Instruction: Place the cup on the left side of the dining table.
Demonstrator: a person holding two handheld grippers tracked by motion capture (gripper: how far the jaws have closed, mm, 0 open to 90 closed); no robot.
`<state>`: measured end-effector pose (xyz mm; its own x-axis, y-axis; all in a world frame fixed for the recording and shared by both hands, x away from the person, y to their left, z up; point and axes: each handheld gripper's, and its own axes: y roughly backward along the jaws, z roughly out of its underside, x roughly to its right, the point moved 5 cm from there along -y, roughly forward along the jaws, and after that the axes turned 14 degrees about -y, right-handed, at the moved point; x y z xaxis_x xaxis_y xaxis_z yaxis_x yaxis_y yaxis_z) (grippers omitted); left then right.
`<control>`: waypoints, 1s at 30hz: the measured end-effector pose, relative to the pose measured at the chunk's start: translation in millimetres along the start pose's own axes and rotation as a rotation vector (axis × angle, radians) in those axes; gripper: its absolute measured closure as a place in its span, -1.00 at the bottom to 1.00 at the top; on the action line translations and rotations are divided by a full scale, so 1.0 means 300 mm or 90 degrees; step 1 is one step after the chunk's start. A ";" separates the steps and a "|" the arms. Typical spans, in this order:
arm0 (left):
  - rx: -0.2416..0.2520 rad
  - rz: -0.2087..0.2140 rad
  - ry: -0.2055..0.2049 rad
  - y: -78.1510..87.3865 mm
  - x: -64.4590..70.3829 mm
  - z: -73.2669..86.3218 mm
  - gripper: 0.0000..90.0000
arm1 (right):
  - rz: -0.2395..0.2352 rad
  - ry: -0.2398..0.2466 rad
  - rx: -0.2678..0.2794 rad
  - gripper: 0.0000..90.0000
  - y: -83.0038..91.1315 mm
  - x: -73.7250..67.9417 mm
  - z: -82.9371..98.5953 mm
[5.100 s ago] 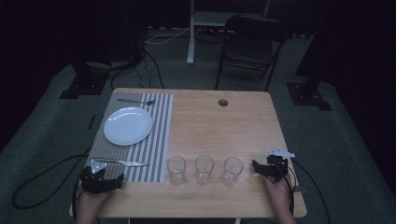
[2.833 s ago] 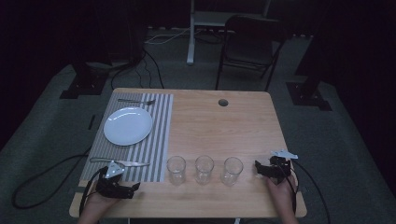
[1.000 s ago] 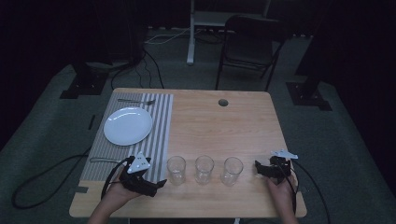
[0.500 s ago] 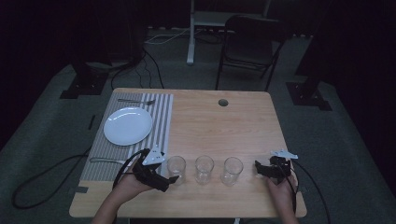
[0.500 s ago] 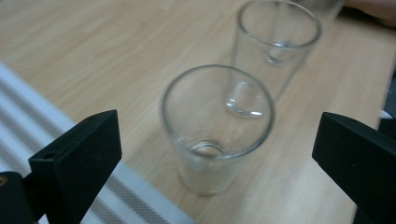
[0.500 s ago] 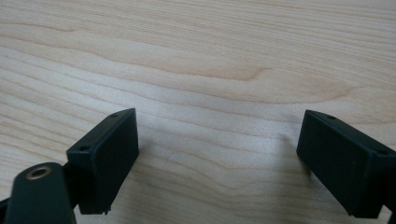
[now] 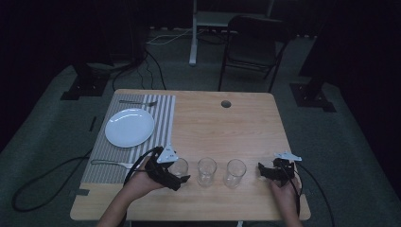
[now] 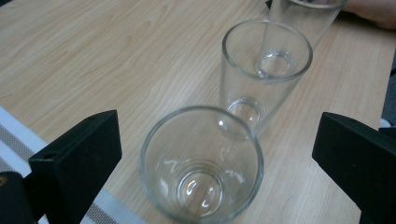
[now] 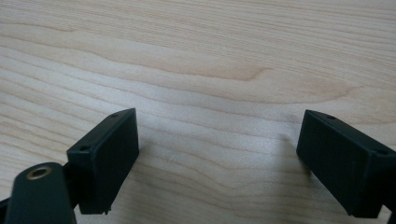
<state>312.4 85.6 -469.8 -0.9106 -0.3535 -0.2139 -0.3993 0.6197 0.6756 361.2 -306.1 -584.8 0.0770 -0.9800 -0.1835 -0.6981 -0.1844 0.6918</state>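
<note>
left gripper point(image 8: 205, 154) spread wide either side of nearest clear empty drinking glass point(image 8: 201, 164), lined up to clamp it; right gripper point(image 9: 217, 154) parked open on pale wooden table point(image 9: 196, 60).

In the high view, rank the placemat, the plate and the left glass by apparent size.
1. striped placemat
2. white plate
3. left glass, smallest. It sits nearer the camera, yet the order looks safe.

Left gripper view: far glass point(image 8: 303, 18) cut off by top edge, near glass point(image 8: 201, 163) base clipped at bottom. High view: left gripper point(image 7: 176, 176) covers part of that glass; fork point(image 7: 137, 102) too small for detail.
</note>
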 end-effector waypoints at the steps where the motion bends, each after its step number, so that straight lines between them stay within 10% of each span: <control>1: 0.000 0.000 0.000 0.000 0.000 0.000 -0.96 | 0.000 0.000 0.000 -0.72 0.000 0.000 0.000; 30: -0.032 0.076 -0.060 -0.136 0.045 -0.211 -0.96 | -0.001 0.000 0.001 -0.72 0.000 0.000 0.000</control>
<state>323.1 11.2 -455.6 -0.9584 -0.2106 -0.1928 -0.2833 0.6175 0.7338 361.2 -306.0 -584.8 0.0776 -0.9798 -0.1841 -0.6987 -0.1851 0.6911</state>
